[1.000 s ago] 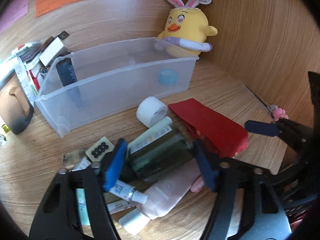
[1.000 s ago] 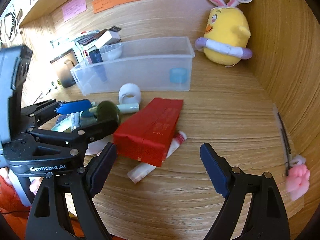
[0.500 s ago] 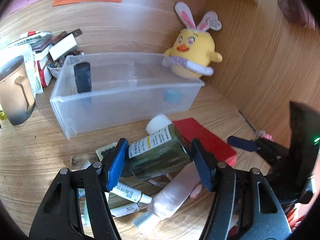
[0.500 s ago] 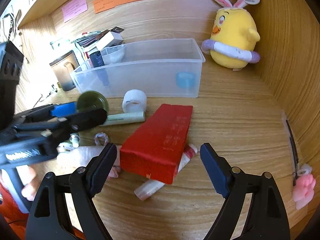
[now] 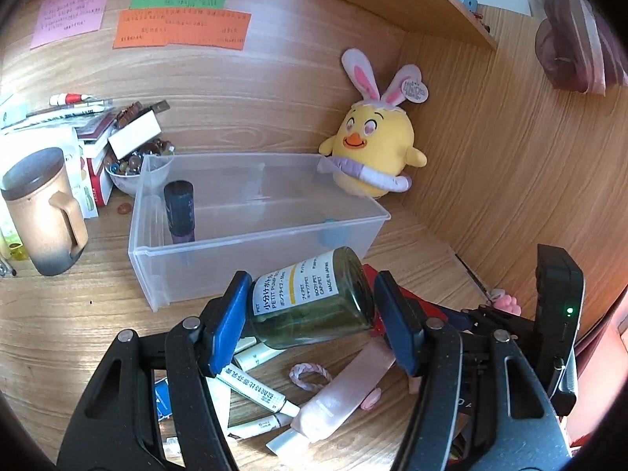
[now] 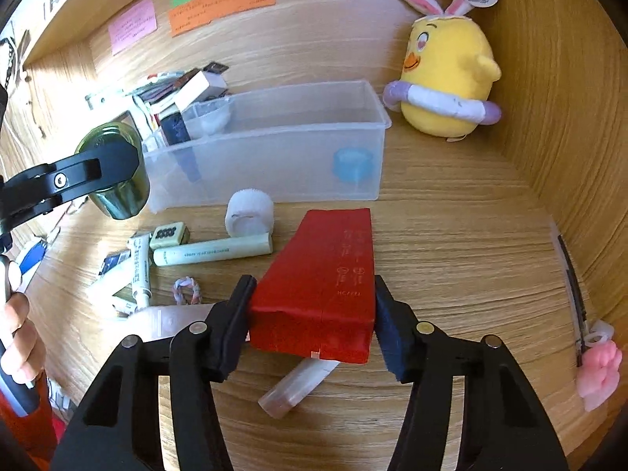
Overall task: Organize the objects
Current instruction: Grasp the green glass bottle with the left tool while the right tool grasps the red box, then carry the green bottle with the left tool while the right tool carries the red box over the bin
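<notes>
Carrying green bottle (image 5: 314, 298) sideways in left gripper (image 5: 314, 325), jaws clamped on neck end and base, lifted above clutter on surface (image 5: 59, 325). Clear bin (image 5: 251, 243) just ahead, holding dark tube (image 5: 179, 212) upright at left end and blue cap (image 6: 351, 165). Advice: clear near rim first, lower into bare middle, avoid tube. Right gripper (image 6: 312, 325) jaws flank red box (image 6: 325, 286), pads touching or nearly; firm grip unclear. Seat deeper before lifting; tube (image 6: 298, 386) lies underneath, may roll.
</notes>
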### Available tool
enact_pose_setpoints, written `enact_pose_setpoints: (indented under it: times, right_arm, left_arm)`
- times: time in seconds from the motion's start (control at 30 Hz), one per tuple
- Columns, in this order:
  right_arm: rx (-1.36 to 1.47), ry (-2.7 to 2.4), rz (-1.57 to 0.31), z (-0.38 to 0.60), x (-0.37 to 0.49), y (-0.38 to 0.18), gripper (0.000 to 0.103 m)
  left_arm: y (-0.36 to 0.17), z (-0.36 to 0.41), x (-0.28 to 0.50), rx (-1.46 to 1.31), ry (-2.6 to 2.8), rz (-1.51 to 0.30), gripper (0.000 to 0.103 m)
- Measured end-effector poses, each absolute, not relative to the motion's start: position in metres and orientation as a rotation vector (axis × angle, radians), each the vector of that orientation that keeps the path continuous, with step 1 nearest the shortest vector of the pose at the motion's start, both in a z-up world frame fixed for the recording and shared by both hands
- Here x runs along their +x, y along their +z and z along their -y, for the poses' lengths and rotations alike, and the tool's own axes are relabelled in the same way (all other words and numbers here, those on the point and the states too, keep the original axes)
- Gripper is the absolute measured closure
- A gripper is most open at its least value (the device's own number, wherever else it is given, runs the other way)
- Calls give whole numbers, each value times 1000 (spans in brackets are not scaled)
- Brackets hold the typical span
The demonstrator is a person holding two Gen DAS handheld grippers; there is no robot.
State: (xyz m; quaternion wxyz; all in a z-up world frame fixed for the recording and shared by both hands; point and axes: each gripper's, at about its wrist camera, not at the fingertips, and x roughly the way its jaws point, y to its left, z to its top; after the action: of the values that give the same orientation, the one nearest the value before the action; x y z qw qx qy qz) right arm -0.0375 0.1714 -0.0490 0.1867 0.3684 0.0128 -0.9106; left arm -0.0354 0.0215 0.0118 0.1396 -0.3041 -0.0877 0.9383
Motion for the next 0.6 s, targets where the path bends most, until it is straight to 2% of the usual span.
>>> enact_pose_setpoints:
  times: [0.6]
  right_arm:
    - [836,-2612,50,-204,-17,4,50]
  left_arm:
    - [46,-31,-40,-740,2834,199,40]
